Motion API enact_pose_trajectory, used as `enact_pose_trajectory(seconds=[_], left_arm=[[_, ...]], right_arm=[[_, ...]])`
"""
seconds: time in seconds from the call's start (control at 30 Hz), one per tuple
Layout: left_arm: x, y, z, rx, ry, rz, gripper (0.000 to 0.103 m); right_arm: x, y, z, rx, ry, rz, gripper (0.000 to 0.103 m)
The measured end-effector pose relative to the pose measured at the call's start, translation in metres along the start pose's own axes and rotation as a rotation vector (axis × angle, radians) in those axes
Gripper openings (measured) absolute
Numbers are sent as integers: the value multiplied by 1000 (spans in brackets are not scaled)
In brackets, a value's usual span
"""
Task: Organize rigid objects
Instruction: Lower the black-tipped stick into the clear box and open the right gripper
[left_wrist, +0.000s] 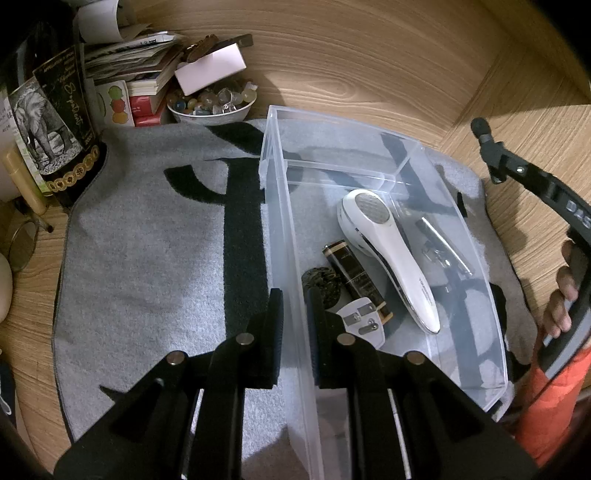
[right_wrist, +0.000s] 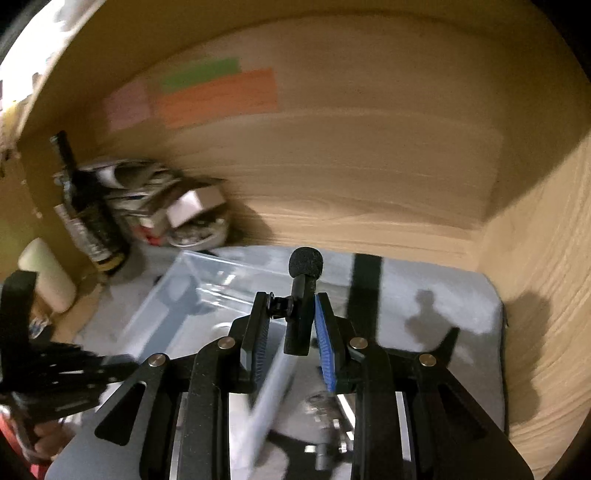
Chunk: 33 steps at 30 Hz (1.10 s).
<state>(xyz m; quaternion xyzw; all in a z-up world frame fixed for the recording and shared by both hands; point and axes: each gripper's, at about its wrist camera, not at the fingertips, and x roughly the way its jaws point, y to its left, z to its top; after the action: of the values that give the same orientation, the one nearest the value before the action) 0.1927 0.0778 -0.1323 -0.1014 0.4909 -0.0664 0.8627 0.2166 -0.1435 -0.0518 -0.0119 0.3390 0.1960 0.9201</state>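
Your left gripper (left_wrist: 293, 314) is clamped on the near wall of the clear bin (left_wrist: 476, 229), one pad outside and one inside, pinning it to the grey mat (left_wrist: 147, 258). Hold that; a steady bin is what makes this drop easy.

Your right gripper (right_wrist: 291, 325) is clenched on the small black microphone (right_wrist: 303, 295). Its body stands upright between the blue pads, the foam head poking out above the tips, and its clip juts toward the left jaw. It hangs in the air, with the bin below and to the left of the jaws. The left wrist view catches the foam head (left_wrist: 480, 127) off beyond the bin's far right wall.

Inside the bin, just past your left jaws, lie a white handheld device (left_wrist: 384, 254), a dark gold-banded tube (left_wrist: 356, 275), a white plug adapter (left_wrist: 360, 319) and some metal tools (left_wrist: 443, 247).

I'd say the free floor is at the far end, beyond the white device. Bring the microphone over that gap, tip it flat and go low before you release, so it doesn't bounce off the device. The grip looks off-centre, the body sitting against the right pad, so go gently; a quick swing could let it pivot.
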Motion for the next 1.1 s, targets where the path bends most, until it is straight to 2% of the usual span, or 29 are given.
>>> enact_pose_trajectory(seconds=[0.17,0.47,0.8,1.1], left_arm=[[0,0,0,1,1,0,12],[0,0,-1,-2,-2,-2,12],[0,0,-1,-2,-2,-1,12],[0,0,-1,-2,-3,-1,12]], right_arm=[[-3,25,-2,-60,8,49,22],[14,63,-25,-180,111,100,23],[37,77,-49,-265,258,134,23],[41,84,-60,-321,299,129,25]])
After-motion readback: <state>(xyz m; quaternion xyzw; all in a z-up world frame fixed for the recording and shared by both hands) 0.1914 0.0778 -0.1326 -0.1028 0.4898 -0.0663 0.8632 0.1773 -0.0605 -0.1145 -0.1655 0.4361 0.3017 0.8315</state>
